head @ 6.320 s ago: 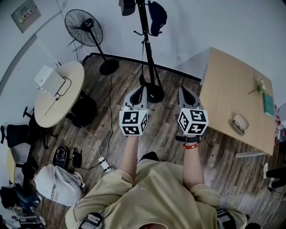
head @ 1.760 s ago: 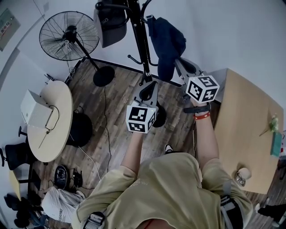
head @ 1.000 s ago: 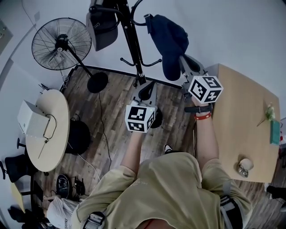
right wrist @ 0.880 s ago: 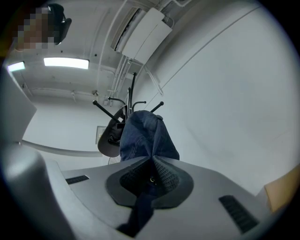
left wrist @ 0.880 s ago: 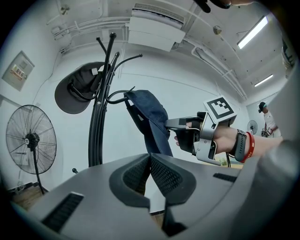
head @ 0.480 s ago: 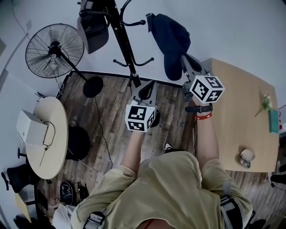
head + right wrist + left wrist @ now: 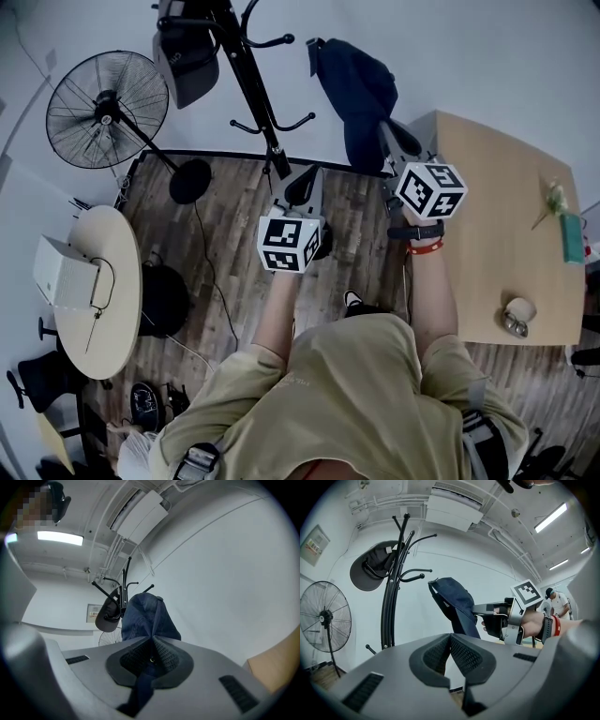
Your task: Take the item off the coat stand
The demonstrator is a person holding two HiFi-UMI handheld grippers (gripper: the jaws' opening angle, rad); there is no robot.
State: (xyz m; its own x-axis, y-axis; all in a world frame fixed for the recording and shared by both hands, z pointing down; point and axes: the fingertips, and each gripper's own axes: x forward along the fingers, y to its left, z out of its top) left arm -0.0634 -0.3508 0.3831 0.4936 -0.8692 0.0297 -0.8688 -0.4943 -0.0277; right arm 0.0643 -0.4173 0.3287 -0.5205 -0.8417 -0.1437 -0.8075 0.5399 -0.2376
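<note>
**A:** Start close in. What is the left gripper (image 7: 450, 638) doing?

**B:** Nothing for the task, as far as I can judge. Its jaws are drawn together with nothing between them. It sits low and near the person's body, left of the other one, probably to keep out of the way.

**A:** And the right gripper (image 7: 152, 641)?

**B:** It is clamped on the dark blue fabric cap (image 7: 146, 613). A fold of the blue cloth runs down between the pads, and the rest of the cap lies beyond the jaw tips. Gripping at an edge makes sense to me, since thin cloth is easy to pinch and the crown is free to slip off a hook.

**A:** Where is the cap relative to the stand?

**B:** It is to the right of the black metal coat stand (image 7: 248, 89) and apart from it. No hook touches it in the head view. I'd call the lifting-off done.

**A:** Where might it go?

**B:** The light wooden table (image 7: 502, 244) lies just right of the right gripper. That seems a likely spot, though it's only a guess.

**A:** Anything else on the stand?

**B:** A grey brimmed cap (image 7: 185, 66) hangs on the stand's far left hooks, untouched. Further left, a black pedestal fan (image 7: 105, 111) stands by the wall.
</note>
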